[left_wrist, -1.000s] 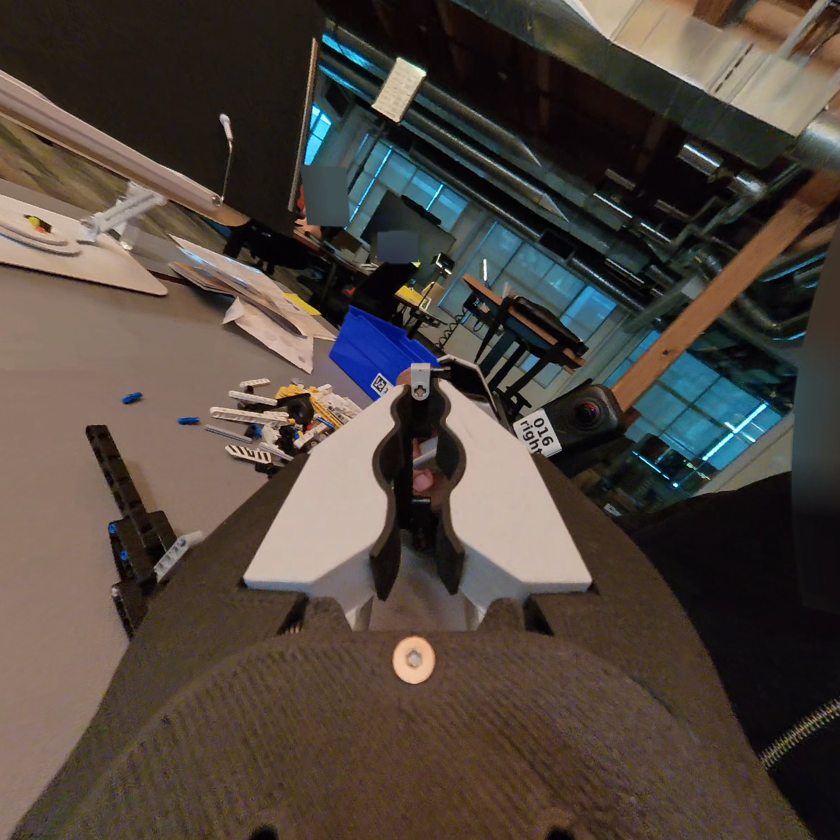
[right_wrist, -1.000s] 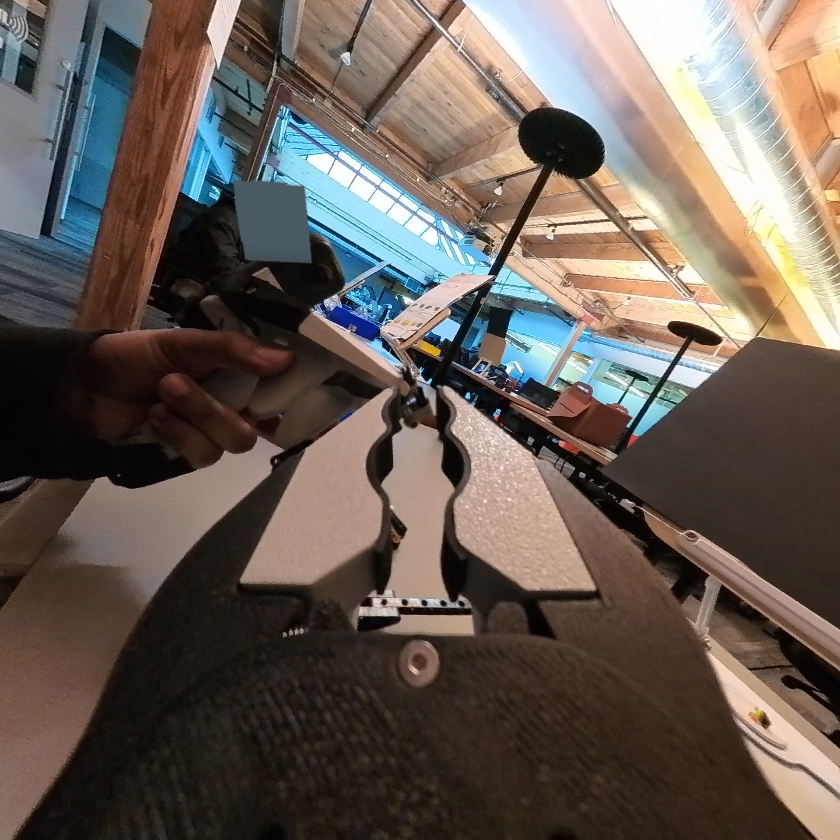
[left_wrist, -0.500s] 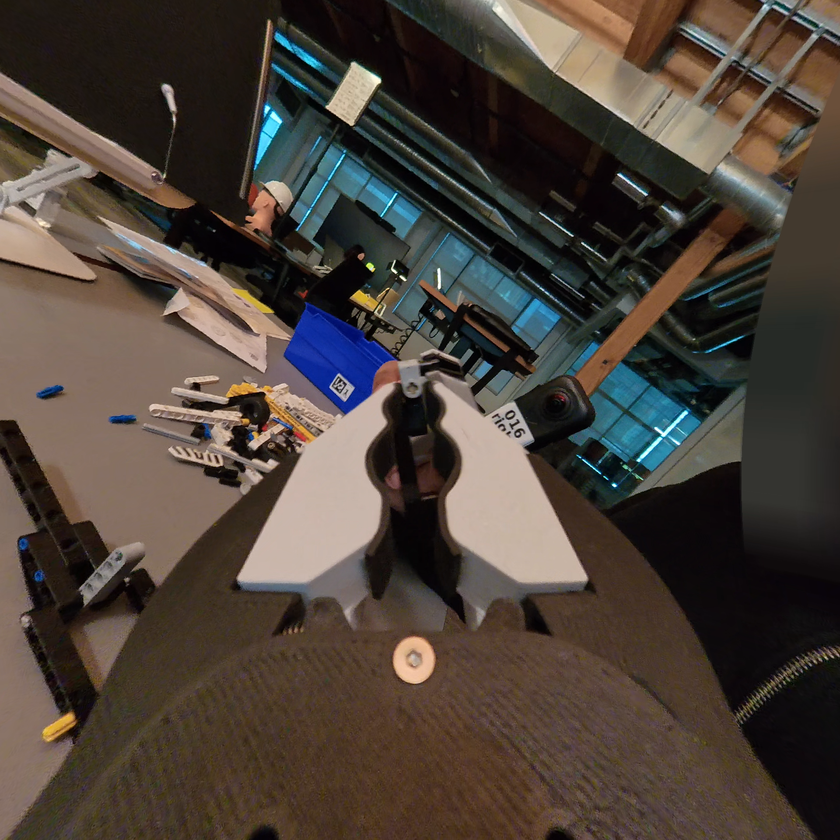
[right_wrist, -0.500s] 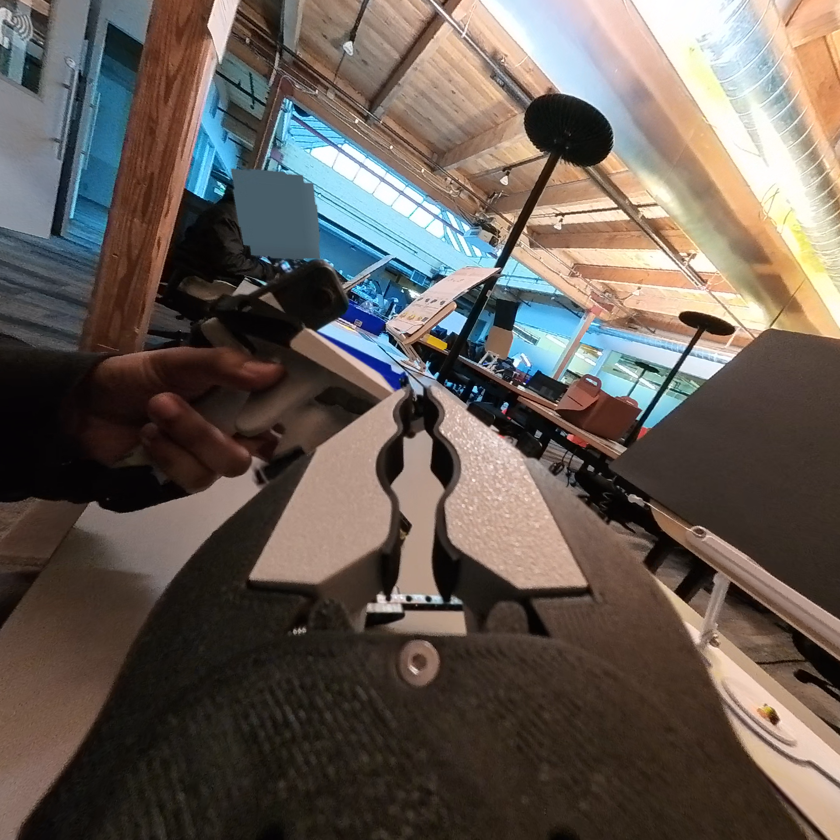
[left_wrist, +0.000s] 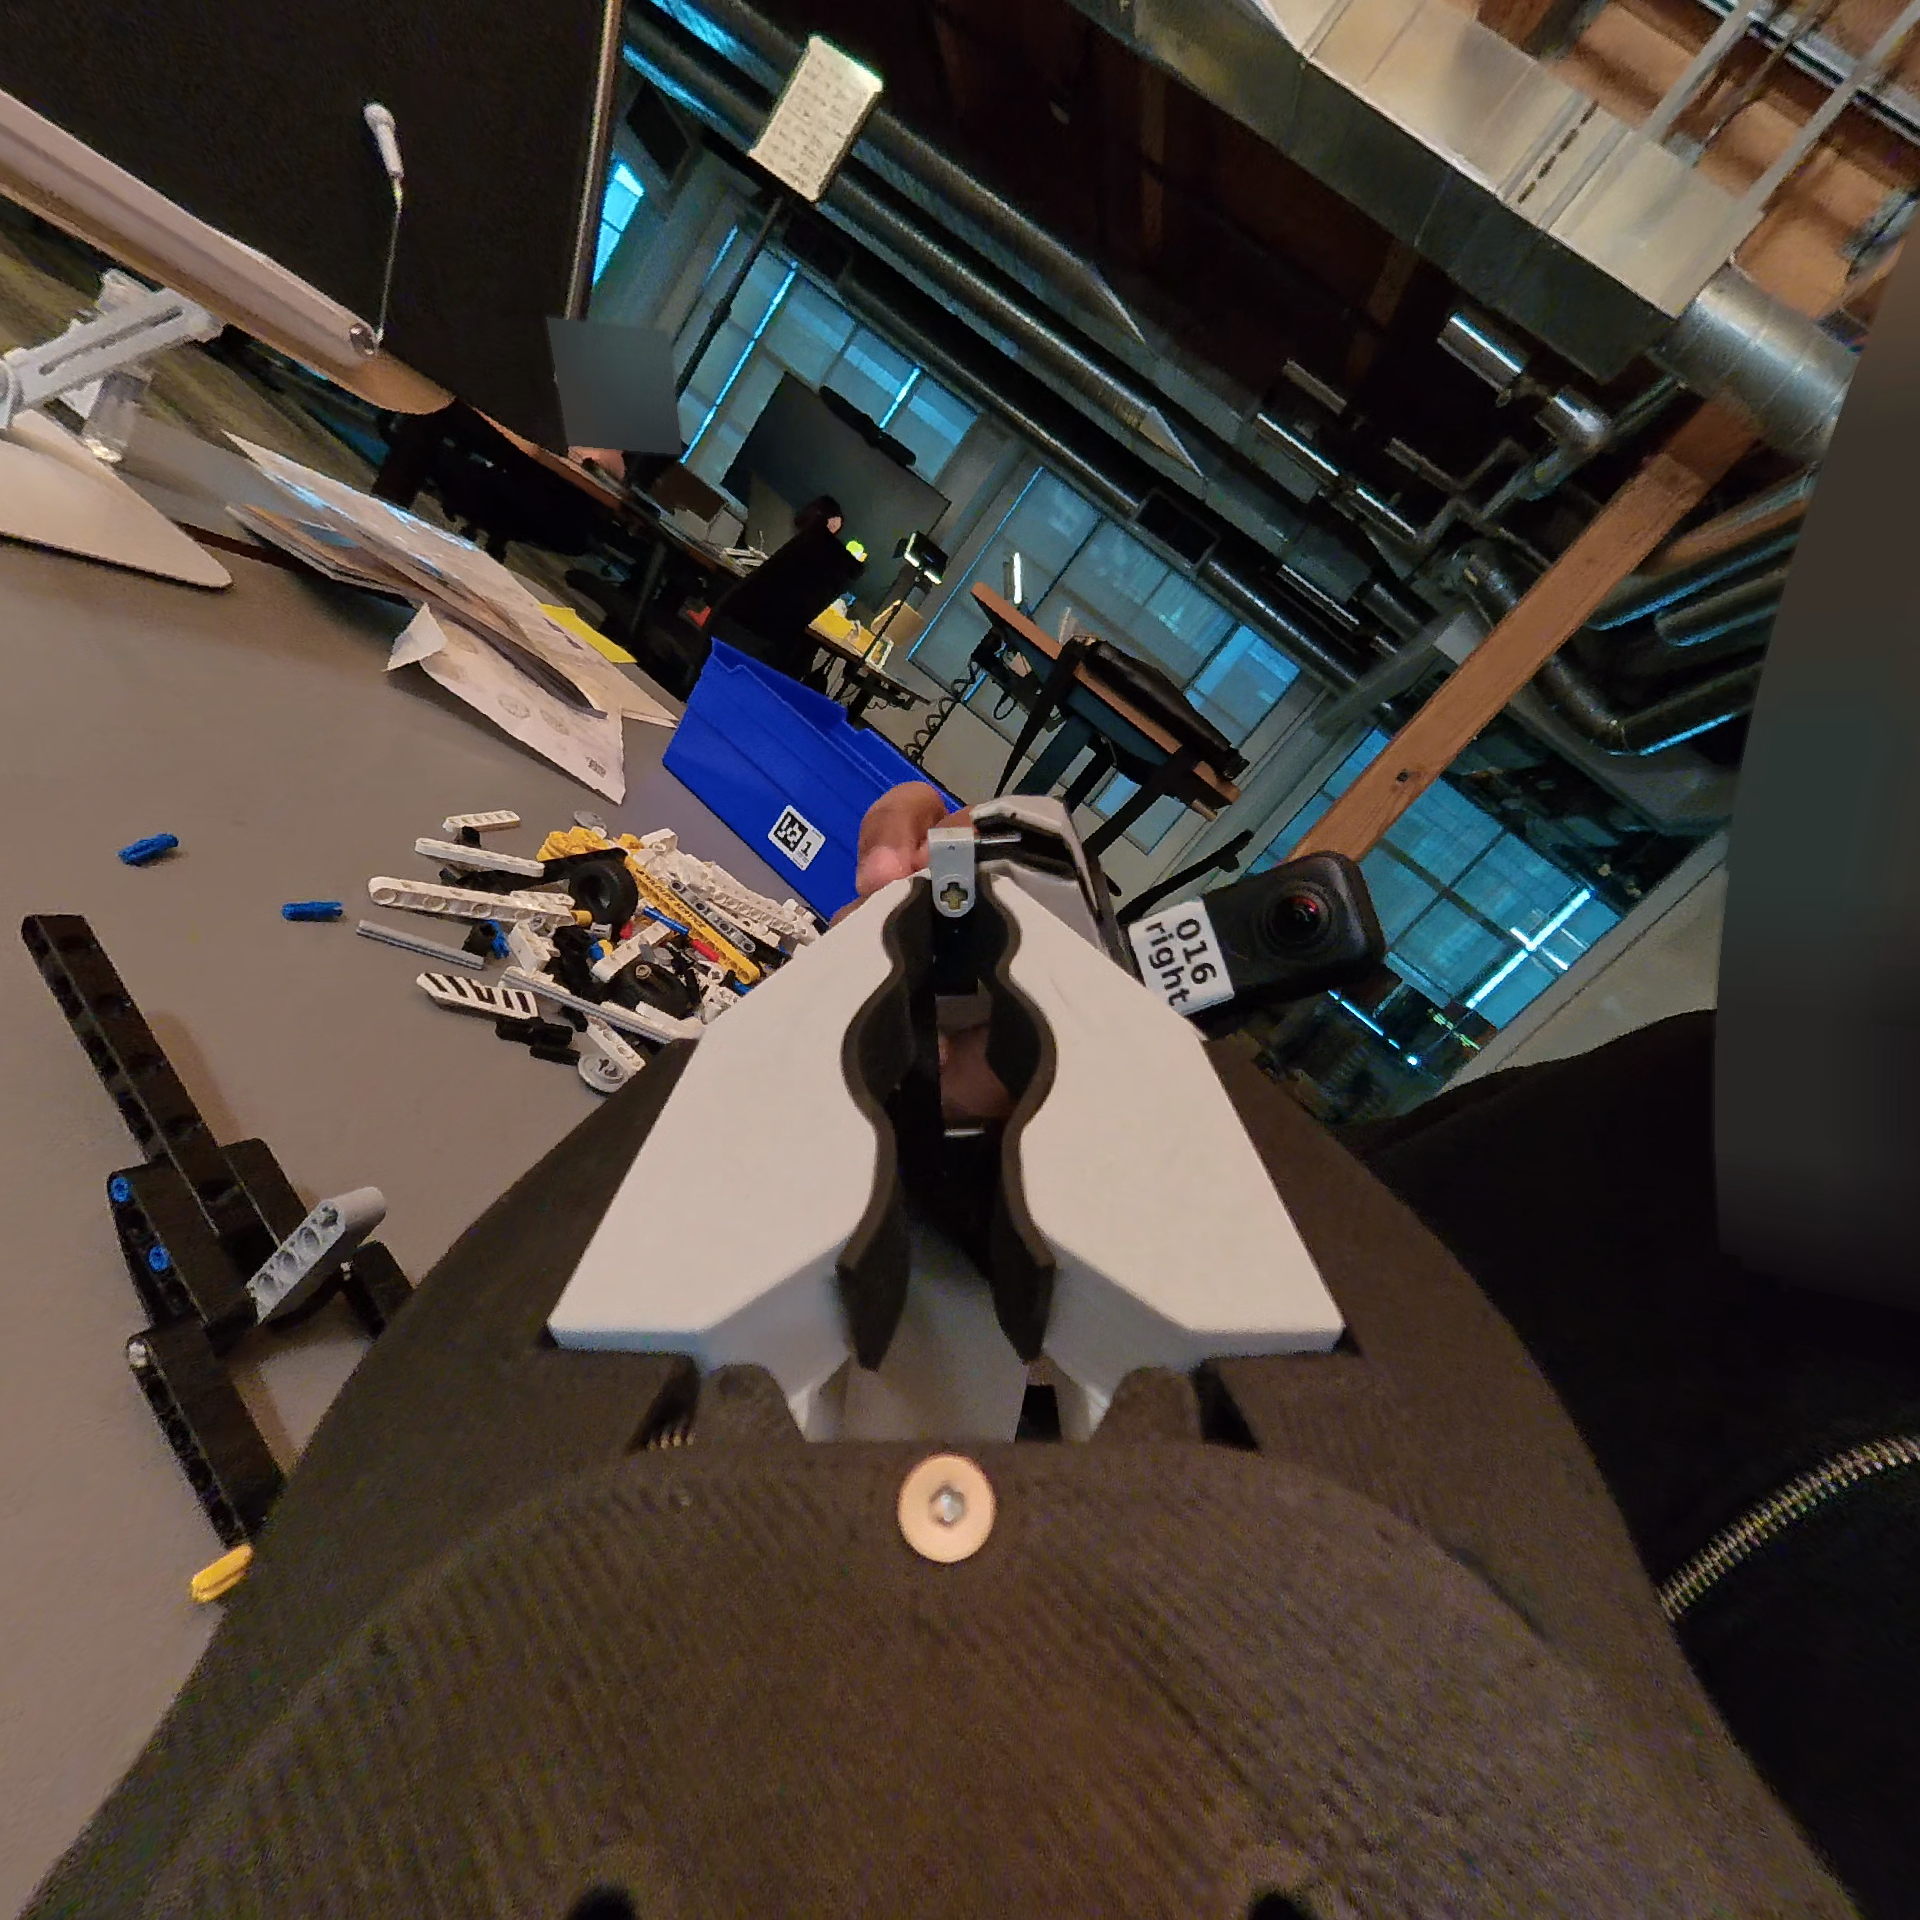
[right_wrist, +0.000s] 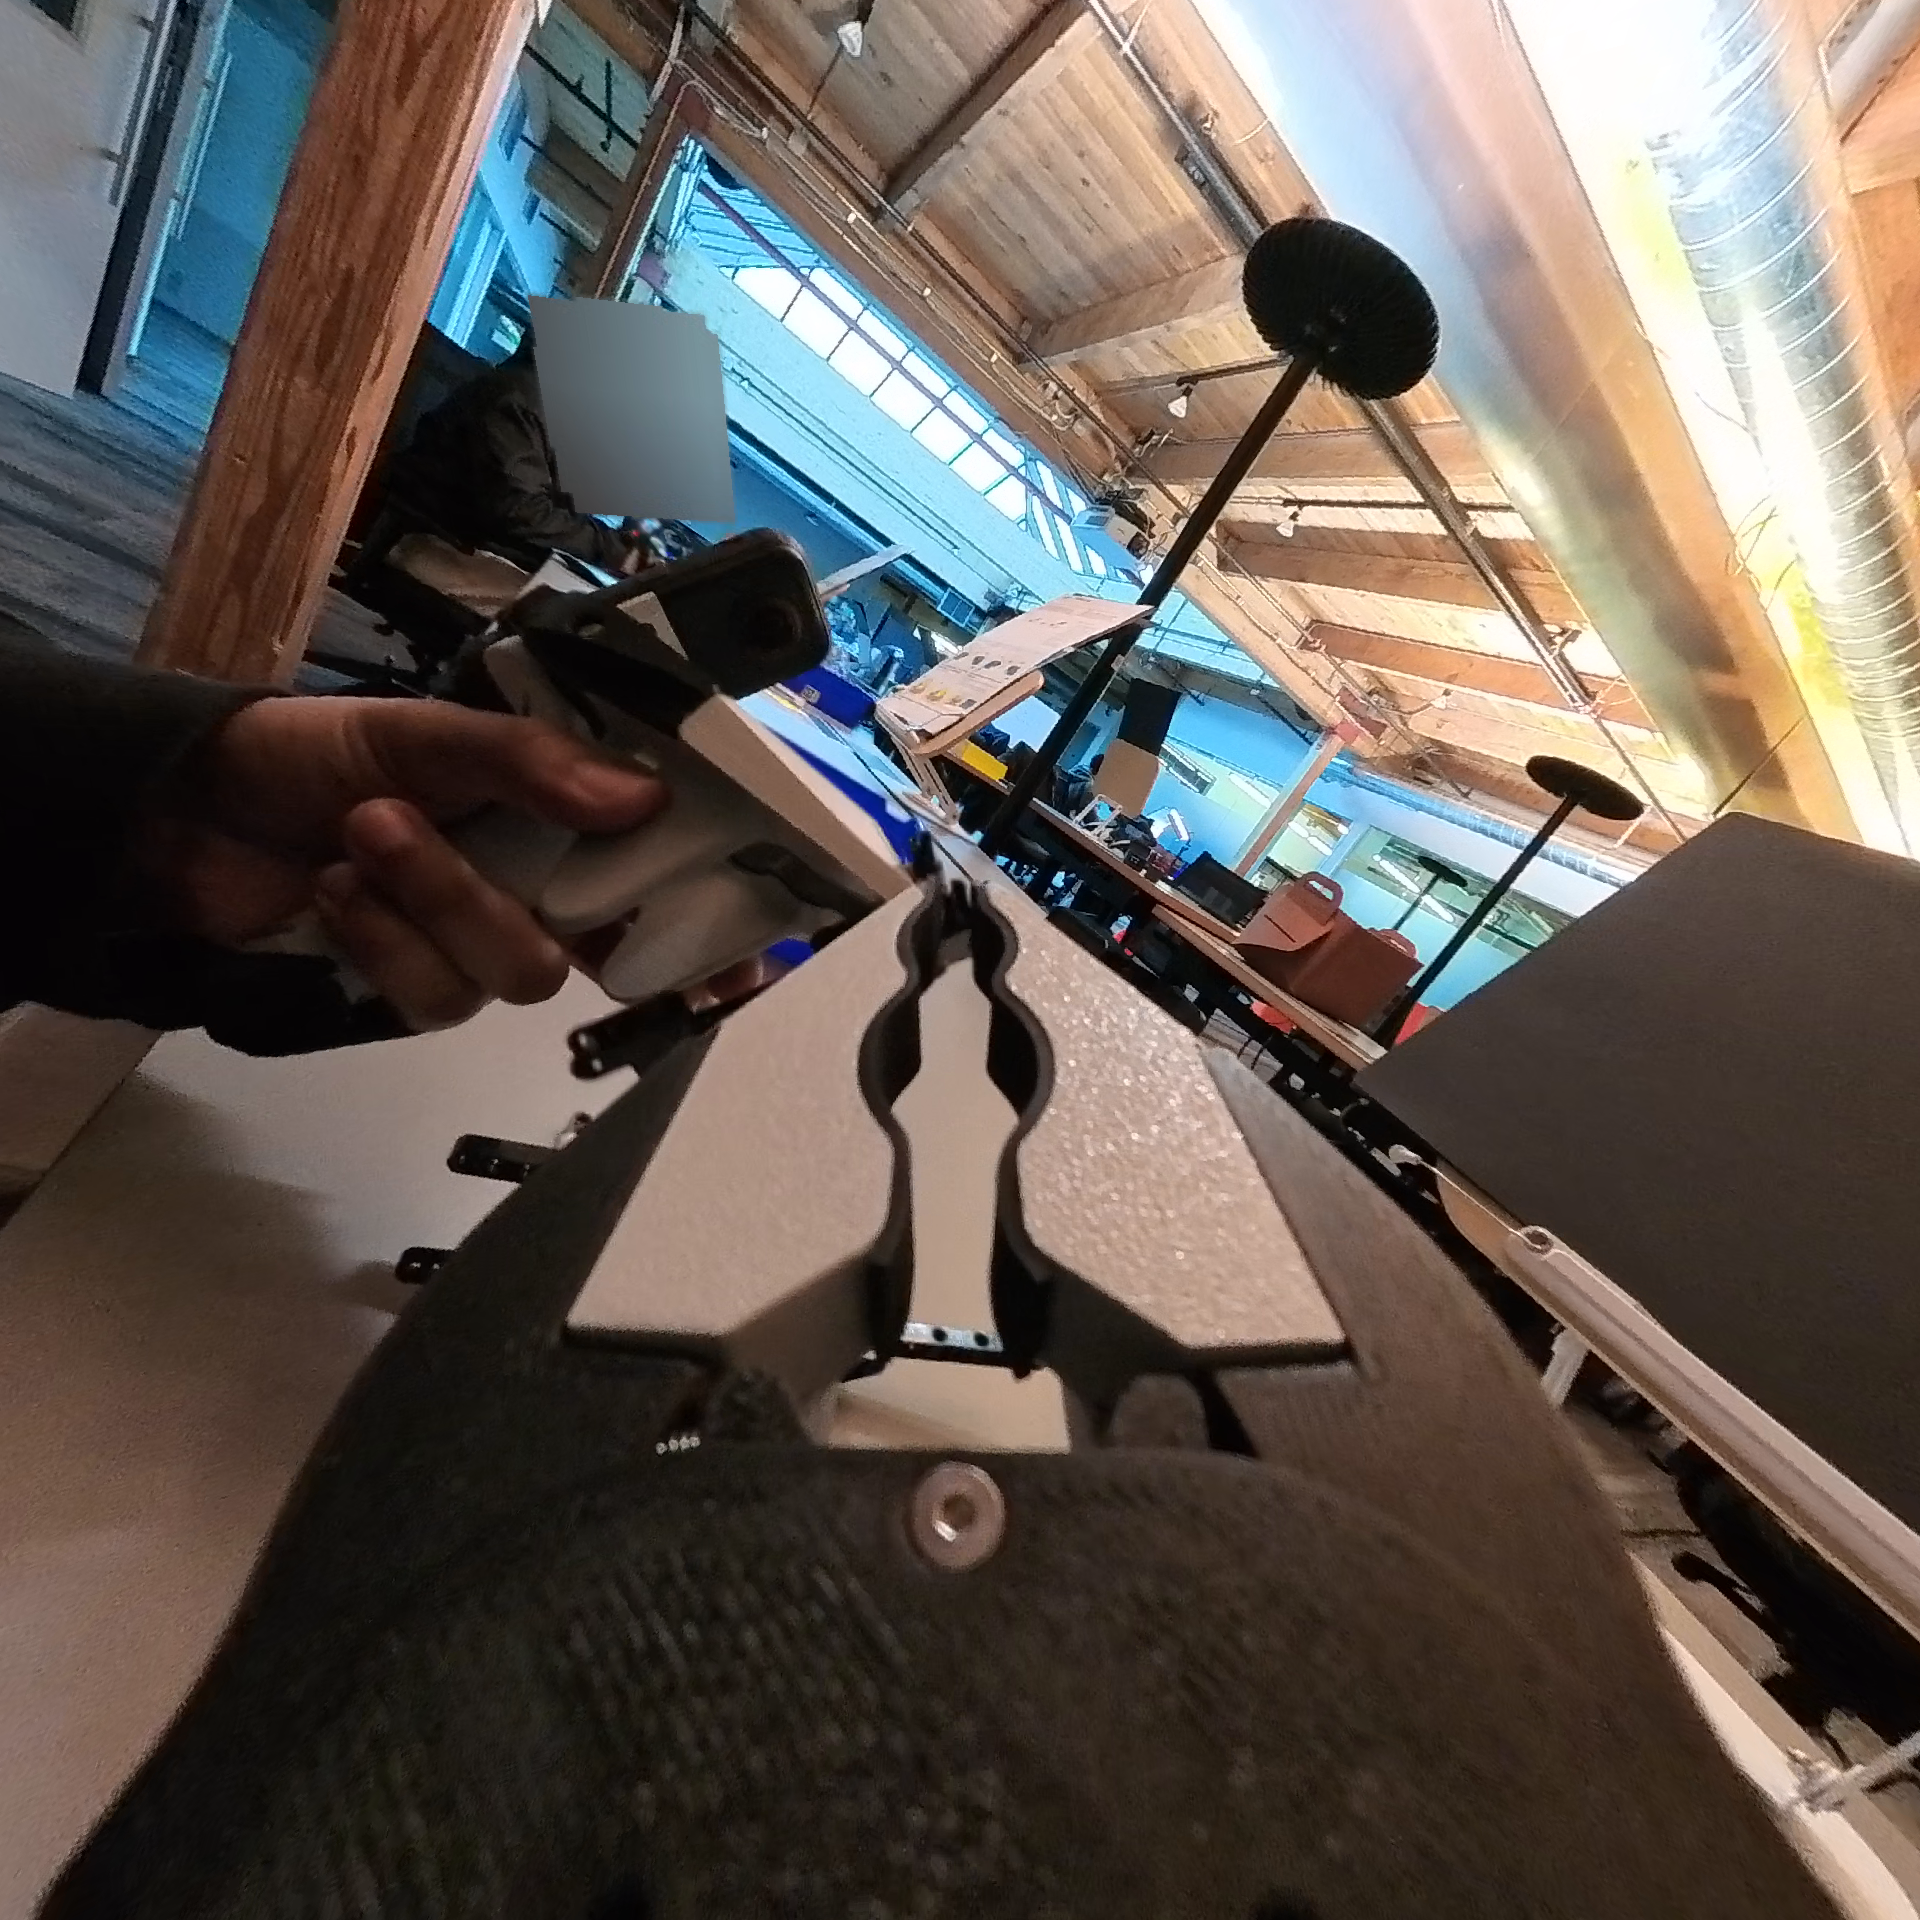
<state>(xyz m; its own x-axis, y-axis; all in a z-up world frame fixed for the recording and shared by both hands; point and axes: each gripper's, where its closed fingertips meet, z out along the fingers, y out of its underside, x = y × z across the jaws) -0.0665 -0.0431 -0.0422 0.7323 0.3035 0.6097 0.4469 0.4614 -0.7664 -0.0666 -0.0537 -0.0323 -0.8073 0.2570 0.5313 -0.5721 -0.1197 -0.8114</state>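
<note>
Here the left tongs (left_wrist: 953, 904) pinch a small grey connector piece (left_wrist: 952, 871) with a cross-shaped hole, held in the air above the grey bench (left_wrist: 260, 748). The right tongs (right_wrist: 954, 914) meet it from the far side, pressed together on a thin dark piece (right_wrist: 951, 920). A heap of white, black and yellow building beams (left_wrist: 592, 935) lies near a blue bin (left_wrist: 769, 764), with a black beam assembly (left_wrist: 177, 1195) nearer.

The black beam frame (left_wrist: 156, 1195) runs off the left edge and slips behind the gripper body. In the pile of small building pieces (left_wrist: 592, 935), most bits are too tiny to tell apart. The right gripper (right_wrist: 951, 902) tips are blurry (something thin and dark may sit there, hard to tell). The hand (left_wrist: 899, 831) behind the small grey piece (left_wrist: 951, 871) is mostly hidden.
</note>
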